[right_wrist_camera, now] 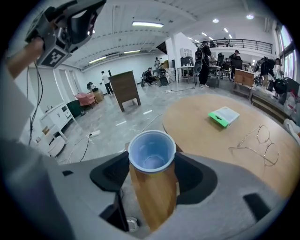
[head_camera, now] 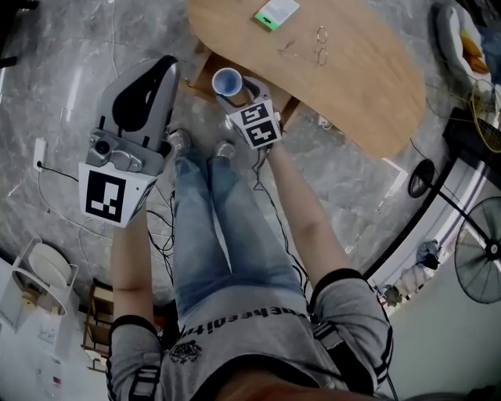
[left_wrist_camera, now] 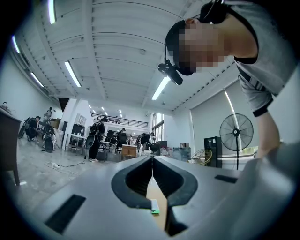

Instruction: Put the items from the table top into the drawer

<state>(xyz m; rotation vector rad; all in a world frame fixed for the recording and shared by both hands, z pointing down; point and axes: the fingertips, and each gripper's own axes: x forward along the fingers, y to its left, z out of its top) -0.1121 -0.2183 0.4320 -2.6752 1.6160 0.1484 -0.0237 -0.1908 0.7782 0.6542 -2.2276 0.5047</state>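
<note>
While in right tool (right_wrist_camera: 151, 169), wood-grain cup (right_wrist_camera: 153, 202)

Grey left claw (head_camera: 166, 70) and right claw (head_camera: 232, 92) bear black-and-white marker cubes (head_camera: 106, 194); the person wears blue jeans (head_camera: 207, 227) and a black-trimmed grey T-shirt (head_camera: 258, 337).

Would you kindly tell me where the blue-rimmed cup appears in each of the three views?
Head view: the cup is at upper centre, held in the right gripper beside the table edge.
Left gripper view: not in it.
Right gripper view: lower centre, between the jaws.
Shared landmark: the green box on the table.
</note>
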